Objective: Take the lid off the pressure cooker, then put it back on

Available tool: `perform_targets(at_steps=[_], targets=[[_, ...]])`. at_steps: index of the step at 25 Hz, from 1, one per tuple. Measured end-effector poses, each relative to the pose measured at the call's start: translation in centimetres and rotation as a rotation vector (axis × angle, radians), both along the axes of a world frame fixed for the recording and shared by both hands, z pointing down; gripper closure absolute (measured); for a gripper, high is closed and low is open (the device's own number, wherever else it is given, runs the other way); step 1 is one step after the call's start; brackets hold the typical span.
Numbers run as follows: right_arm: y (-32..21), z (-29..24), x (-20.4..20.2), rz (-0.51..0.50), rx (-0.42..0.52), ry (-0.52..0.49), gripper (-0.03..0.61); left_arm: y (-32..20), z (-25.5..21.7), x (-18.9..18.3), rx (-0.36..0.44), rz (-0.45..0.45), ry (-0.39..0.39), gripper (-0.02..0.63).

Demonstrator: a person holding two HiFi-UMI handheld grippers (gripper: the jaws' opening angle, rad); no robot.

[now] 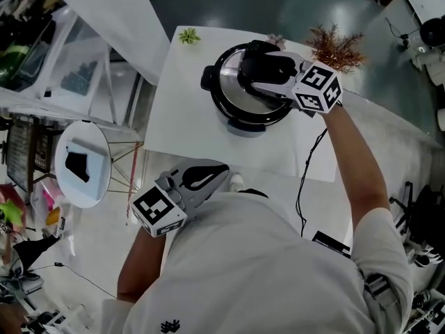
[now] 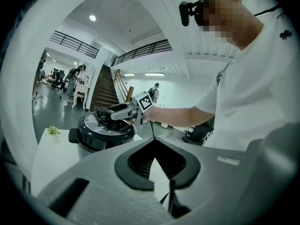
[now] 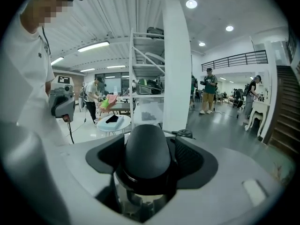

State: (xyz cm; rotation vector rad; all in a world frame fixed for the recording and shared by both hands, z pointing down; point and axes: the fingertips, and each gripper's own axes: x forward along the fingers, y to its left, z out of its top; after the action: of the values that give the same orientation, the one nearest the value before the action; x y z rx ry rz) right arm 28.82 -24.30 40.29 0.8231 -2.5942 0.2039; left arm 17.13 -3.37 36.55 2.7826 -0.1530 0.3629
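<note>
White table (image 1: 188, 117) is occupying the middle of the head view, in a large hall with a grey floor. The pressure cooker (image 1: 229, 106) is standing on its far half, with the lid (image 1: 229, 75) sitting on it. A small green plant (image 1: 188, 36) and a dried plant (image 1: 336, 47) are standing near the table's far edge, apart from the cooker. The right gripper (image 1: 254, 68) is reaching over the lid from the right. The left gripper (image 1: 221, 172) is hanging close to the person's chest, well apart from the cooker. A round side table (image 1: 82, 162) is standing on the floor to the left.

Left gripper view: its fingers are meeting at the tips, leaving only a thin wedge of gap behind them, and nothing is lying between them. The cooker (image 2: 101, 135) is showing beyond them with the right gripper on top of it, and a staircase (image 2: 104, 90) is rising behind.

Right gripper view: its fingers are standing wide apart, one on each side of the lid's black handle (image 3: 146, 149), which is filling most of the gap. The pads are lying close to it; firm pressing is not showing. A white pillar (image 3: 176, 64) is rising behind.
</note>
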Motion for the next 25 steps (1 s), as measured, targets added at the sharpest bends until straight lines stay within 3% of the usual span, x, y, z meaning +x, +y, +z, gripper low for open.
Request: perform_targets(at_steps=[9,11,25], targets=[[-0.3,1.3,-0.7,-0.003,-0.041,0.114,0.256,0.1,-0.1,-1.1,-0.001,-0.028,0.004,0.607],[-0.2,1.3,-0.8,-0.016,-0.039,0.122,0.285,0.0,0.0,-1.1,-0.005,-0.027,0.003,0.607],[-0.1,1.1,-0.8,-0.033,-0.042,0.133,0.287,-0.4,-0.2,-2.4,0.006,-0.038,0.011,0.609]])
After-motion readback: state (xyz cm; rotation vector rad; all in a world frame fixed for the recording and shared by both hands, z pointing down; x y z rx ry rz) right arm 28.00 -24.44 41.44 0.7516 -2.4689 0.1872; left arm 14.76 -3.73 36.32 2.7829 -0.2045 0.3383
